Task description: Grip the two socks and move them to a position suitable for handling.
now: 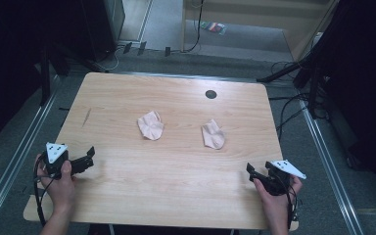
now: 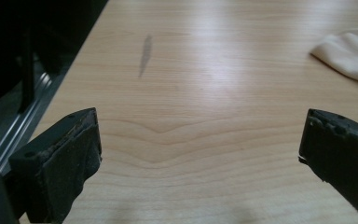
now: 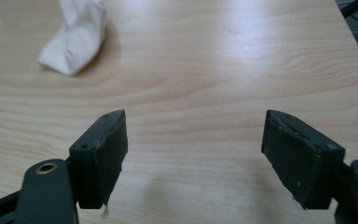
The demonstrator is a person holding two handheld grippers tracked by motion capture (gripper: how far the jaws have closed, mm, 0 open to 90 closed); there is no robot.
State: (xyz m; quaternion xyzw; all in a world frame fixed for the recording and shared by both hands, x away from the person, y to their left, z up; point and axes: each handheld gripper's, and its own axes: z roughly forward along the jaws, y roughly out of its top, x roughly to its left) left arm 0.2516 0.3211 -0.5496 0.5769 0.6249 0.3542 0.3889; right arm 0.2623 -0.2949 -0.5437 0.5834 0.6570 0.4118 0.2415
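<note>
**Both grippers wide, two socks untouched**

Your left gripper (image 1: 84,157) and right gripper (image 1: 252,172) sit at the table's (image 1: 176,196) near edge, jaws spread, nothing between them. No legible writing anywhere. Toward the grommet hole (image 1: 210,94): left sock (image 1: 151,125) and right sock (image 1: 213,134), pale pink, crumpled, well apart.

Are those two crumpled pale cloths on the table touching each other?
Apart. The high view shows bare wood between the left cloth and the right cloth.
</note>
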